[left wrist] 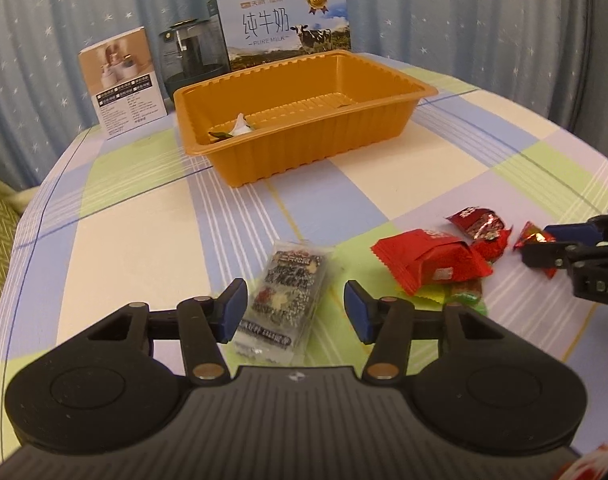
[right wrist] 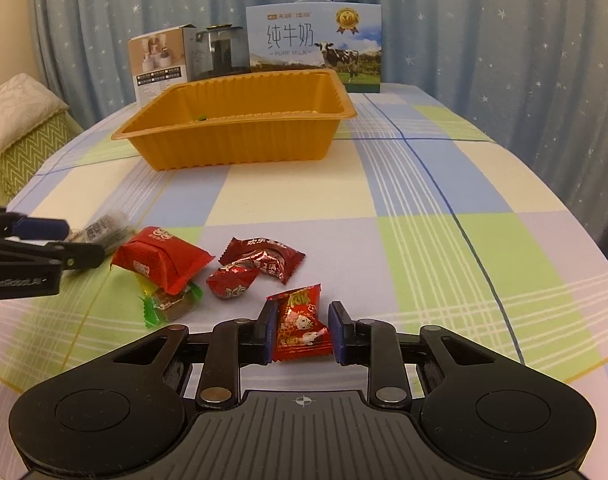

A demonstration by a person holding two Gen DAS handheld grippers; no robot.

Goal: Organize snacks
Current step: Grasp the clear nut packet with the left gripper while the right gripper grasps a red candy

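Straddling small red snack packet (right wrist: 300,330) near table edge, right gripper (right wrist: 300,332) parted, pads beside, contact unclear. Light, crinkly, slippery; pinching mid-body. Left gripper (left wrist: 296,312) gaping around clear packet (left wrist: 282,300). Waiting far: orange tray (right wrist: 240,136).

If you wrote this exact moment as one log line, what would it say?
left tool: open around clear snack packet | right tool: open around red candy | orange tray: one wrapper inside

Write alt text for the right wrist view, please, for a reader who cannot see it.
The right gripper holds its jaws open around a small red snack packet on a checked tablecloth. More wrapped snacks lie to the left, and an orange tray stands behind.
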